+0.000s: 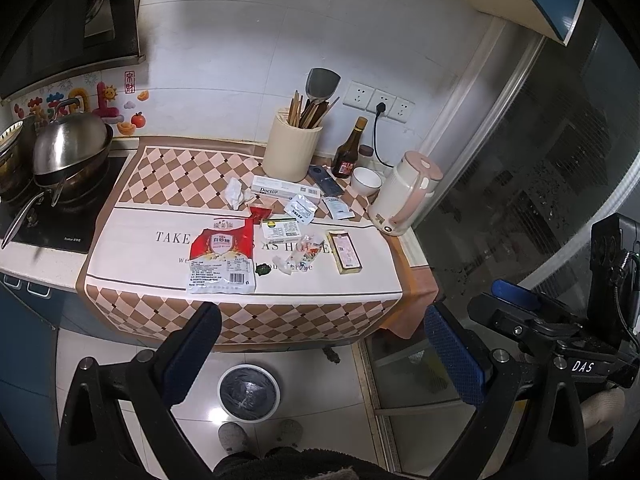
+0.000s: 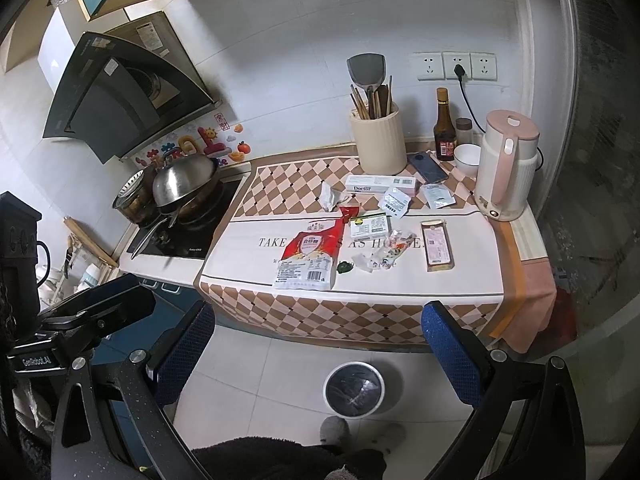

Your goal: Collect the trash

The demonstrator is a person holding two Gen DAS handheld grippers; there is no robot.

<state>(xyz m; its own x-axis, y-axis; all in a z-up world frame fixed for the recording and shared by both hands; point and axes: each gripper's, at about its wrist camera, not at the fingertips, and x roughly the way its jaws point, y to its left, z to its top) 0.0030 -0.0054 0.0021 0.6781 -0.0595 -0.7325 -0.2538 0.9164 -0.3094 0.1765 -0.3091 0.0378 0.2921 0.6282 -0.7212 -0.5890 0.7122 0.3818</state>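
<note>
both pairs of jaws spread wide, empty: left gripper (image 1: 320, 344) and right gripper (image 2: 316, 344), blue dimpled pads, held back from the counter. start of collecting, nothing picked yet. below, round white-rimmed bin (image 1: 248, 393), dark liner, on glossy floor tile. on the diamond-print cloth (image 1: 160, 248): flat glossy red-and-white sugar bag (image 1: 222, 258), crumpled tissue (image 1: 236, 194), crinkled wrappers (image 1: 306, 254), rigid small cartons. next likely: reach forward, pinch a soft scrap, drop in bin.
</note>
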